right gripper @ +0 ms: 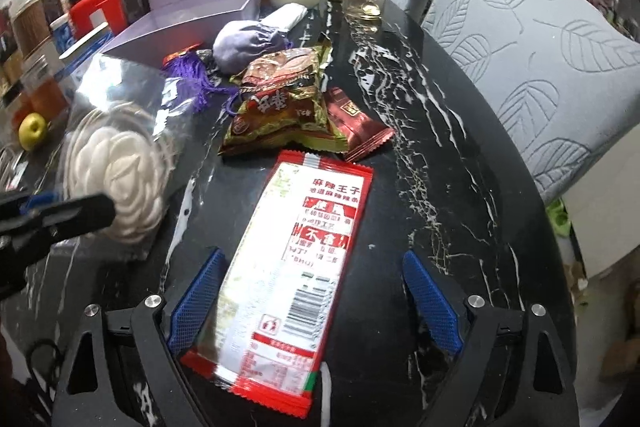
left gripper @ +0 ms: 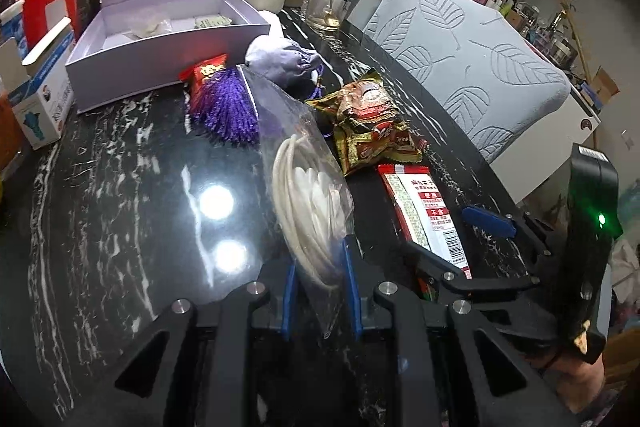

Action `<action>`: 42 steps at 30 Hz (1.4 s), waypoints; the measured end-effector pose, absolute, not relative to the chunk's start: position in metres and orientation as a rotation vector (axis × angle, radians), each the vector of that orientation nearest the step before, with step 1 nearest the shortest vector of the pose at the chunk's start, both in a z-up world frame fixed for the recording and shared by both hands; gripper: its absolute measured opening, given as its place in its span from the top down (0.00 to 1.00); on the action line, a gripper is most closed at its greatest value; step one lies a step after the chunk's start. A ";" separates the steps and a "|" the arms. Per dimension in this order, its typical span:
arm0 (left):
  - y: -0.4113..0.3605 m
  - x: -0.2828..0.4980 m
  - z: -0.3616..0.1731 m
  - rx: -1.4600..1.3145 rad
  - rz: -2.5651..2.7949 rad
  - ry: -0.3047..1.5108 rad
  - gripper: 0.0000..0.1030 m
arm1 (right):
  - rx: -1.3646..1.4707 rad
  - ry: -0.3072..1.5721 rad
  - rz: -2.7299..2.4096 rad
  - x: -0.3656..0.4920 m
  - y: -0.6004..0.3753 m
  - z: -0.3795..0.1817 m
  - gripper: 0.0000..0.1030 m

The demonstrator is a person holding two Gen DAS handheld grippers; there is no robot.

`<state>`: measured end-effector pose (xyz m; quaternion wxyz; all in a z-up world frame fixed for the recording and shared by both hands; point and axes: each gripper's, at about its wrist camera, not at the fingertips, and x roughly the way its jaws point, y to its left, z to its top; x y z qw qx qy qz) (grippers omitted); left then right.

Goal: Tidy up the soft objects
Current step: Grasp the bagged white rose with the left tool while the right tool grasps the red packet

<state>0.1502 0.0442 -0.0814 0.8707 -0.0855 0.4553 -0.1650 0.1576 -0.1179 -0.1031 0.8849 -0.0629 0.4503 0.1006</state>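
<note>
Pinching a clear bag [left gripper: 304,163] of white cord, the left gripper [left gripper: 320,291] is holding it above the table [left gripper: 120,195]. The right gripper [right gripper: 316,303] is hanging wide open around a red-and-white packet [right gripper: 296,267], seemingly without pressing it.

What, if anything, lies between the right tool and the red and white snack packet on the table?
Nothing visible does. The red and white snack packet already lies flat on the table between the open fingers of the right tool, not yet gripped.
</note>
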 end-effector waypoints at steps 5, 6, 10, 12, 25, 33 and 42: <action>0.044 0.156 -0.085 -0.213 -0.366 0.953 0.80 | -0.138 0.906 0.224 0.153 -0.123 -0.099 0.50; 0.044 0.157 -0.086 -0.213 -0.368 0.951 0.80 | -0.145 0.908 0.229 0.153 -0.123 -0.098 0.51; 0.044 0.157 -0.087 -0.212 -0.378 0.942 0.80 | -0.137 0.905 0.244 0.153 -0.124 -0.097 0.53; 0.043 0.156 -0.085 -0.196 -0.379 0.933 0.81 | -0.125 0.906 0.249 0.153 -0.124 -0.096 0.54; 0.044 0.144 -0.074 -0.175 -0.374 0.889 0.86 | -0.032 0.887 0.283 0.139 -0.141 -0.080 0.56; 0.044 0.141 -0.074 -0.154 -0.356 0.884 0.86 | -0.032 0.878 0.312 0.133 -0.133 -0.080 0.56; 0.038 0.163 -0.087 -0.146 -0.323 0.925 0.82 | -0.015 0.914 0.308 0.135 -0.136 -0.089 0.56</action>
